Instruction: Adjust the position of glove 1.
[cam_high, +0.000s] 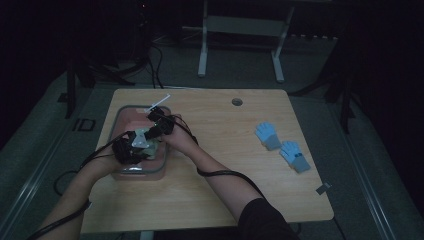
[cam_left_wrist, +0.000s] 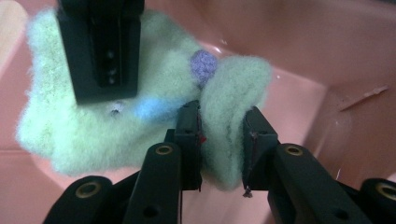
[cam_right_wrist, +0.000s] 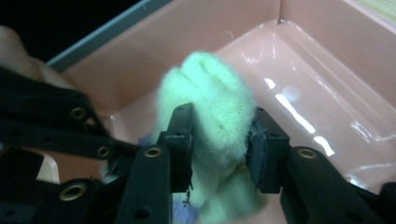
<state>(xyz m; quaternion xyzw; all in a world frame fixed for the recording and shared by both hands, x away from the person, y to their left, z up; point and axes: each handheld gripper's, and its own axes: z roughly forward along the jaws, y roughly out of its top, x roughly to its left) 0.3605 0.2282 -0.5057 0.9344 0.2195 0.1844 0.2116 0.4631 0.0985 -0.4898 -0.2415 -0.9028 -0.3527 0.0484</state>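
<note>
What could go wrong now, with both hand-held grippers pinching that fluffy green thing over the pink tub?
The left hand-held gripper pinches only a fold of the fluffy green glove, so it could slip free. The right hand-held gripper grips another part; pulling apart might stretch it. Either might knock the pink tub.

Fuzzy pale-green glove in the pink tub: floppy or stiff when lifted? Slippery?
Fuzzy pale-green glove probably floppy: it folds and bulges between the left gripper pads. Likely light, being fluffy fabric. Probably not slippery: the right gripper pads sink into the pile inside the pink plastic tub.
</note>
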